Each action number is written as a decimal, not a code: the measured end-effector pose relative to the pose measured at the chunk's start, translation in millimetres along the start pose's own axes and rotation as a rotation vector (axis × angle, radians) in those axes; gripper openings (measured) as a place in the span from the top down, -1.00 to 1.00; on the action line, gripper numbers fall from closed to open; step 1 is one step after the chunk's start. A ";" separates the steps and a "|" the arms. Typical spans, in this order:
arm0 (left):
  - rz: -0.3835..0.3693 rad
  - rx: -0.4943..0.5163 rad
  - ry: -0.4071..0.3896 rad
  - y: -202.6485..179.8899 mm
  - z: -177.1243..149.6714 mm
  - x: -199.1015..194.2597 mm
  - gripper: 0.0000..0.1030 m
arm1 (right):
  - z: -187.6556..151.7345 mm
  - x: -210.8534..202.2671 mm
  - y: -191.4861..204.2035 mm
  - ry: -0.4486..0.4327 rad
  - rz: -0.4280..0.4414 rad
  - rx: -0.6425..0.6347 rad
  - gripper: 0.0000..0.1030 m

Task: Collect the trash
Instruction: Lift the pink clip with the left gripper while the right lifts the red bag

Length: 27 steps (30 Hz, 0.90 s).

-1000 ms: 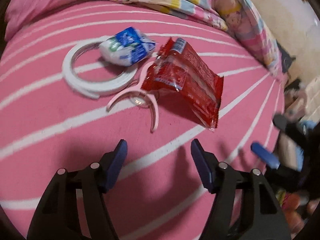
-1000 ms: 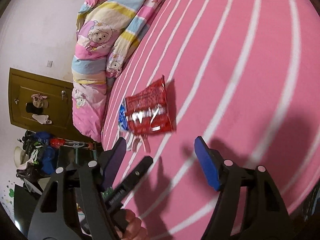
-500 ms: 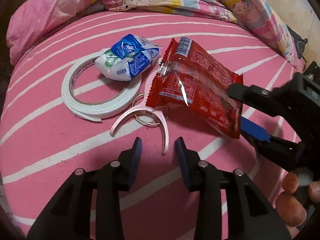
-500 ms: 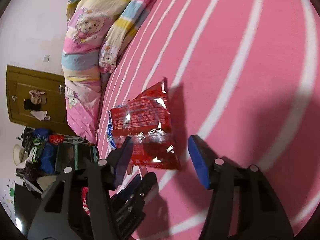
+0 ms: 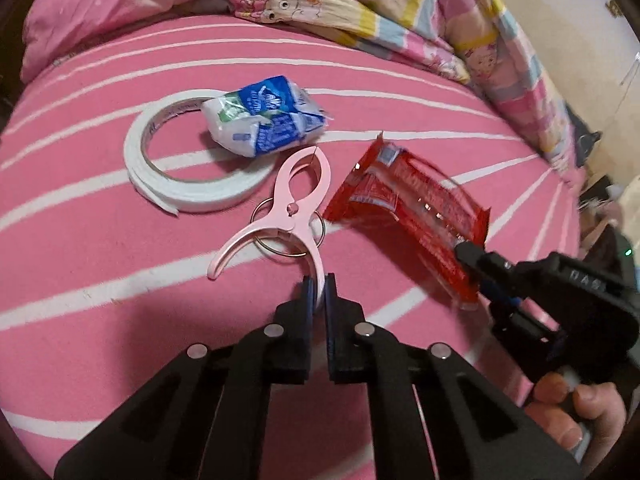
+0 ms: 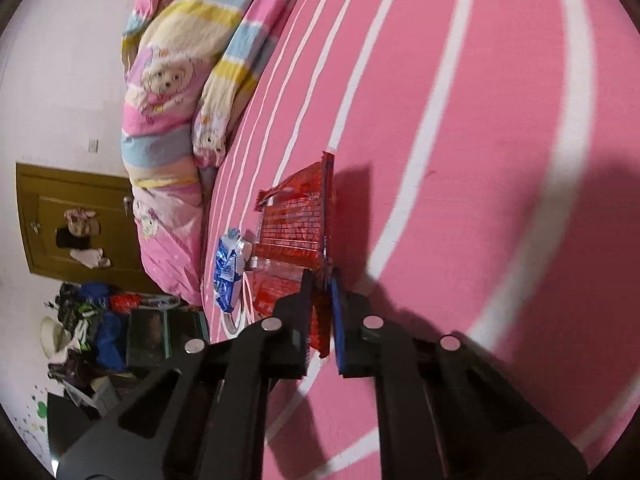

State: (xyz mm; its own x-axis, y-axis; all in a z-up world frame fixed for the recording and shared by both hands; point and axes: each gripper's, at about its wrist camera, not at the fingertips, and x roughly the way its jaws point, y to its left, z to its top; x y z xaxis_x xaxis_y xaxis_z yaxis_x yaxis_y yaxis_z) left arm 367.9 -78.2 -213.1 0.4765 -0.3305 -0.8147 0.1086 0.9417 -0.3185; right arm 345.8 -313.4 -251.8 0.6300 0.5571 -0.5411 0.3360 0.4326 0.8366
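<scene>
Right gripper point(image 6: 322, 300) has its jaws clamped on the near edge of the red wrapper point(image 5: 416, 216), which sticks out ahead of them over the bed point(image 5: 100, 280). It's thin crinkly film, basically weightless and slick, so that sealed seam looks like the best bite. Left gripper point(image 5: 319, 294) is pinched shut on a leg of the pink clip point(image 5: 294, 208). Blue packet point(image 5: 266, 116) sits beyond, on the tape roll point(image 5: 176, 184), probably soft and squishy.

Red snack wrapper point(image 6: 294, 220) with dense white print, too small to read, blue and white packet point(image 5: 266, 116) with blurred logo, tape roll point(image 5: 188, 196) inner lettering illegible, no text readable.
</scene>
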 end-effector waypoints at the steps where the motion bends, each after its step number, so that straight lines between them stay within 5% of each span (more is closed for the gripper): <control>1: -0.016 0.002 -0.005 -0.2 -2.4 -3.0 0.91 | -0.9 -3.7 -0.3 -0.001 0.004 0.004 0.84; 19: -0.285 -0.095 -0.035 -25.6 -73.5 -72.3 0.92 | -57.0 -129.3 -8.2 -0.059 0.135 0.064 0.85; 27: -0.329 -0.088 -0.026 -49.0 -110.0 -111.8 0.92 | -90.4 -187.4 -30.2 -0.080 0.167 0.103 0.85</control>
State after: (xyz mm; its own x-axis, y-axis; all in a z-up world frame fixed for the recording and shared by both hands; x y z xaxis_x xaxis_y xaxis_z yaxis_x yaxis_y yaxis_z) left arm 213.4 -94.4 -159.7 0.4508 -0.6130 -0.6488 0.1851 0.7753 -0.6039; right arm 154.3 -366.8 -183.4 0.7351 0.5553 -0.3889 0.2893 0.2618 0.9207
